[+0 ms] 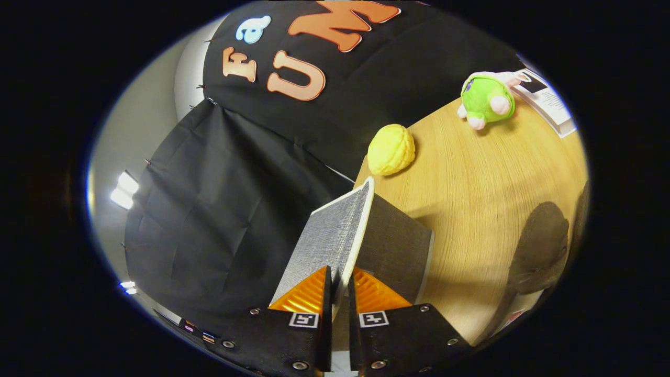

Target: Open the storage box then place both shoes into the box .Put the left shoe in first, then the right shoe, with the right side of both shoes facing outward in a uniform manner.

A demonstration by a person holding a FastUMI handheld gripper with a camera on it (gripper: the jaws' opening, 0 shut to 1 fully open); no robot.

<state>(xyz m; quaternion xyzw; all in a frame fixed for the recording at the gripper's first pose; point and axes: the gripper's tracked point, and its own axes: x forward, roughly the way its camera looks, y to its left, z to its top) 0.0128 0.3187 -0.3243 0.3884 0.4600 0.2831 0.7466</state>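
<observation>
We have the jaws clamped narrow on the edge of the storage box lid (335, 238), a thin panel standing between them, with the box (395, 246) just ahead on the table (471, 183). We judge it light, stiff and fabric-covered, so grippy; holding near the free edge gives leverage.

I see a wooden table (471, 188) with a pale grain filling the right half of the picture. On it, near its far edge at centre, lies a yellow ridged toy (391, 150). At the upper right lies a green and pink plush toy (487, 99), with a white booklet (547, 102) just beside it. My fingers (309, 296) pinch the grey box's lid (335, 235) above the table's near corner.
</observation>
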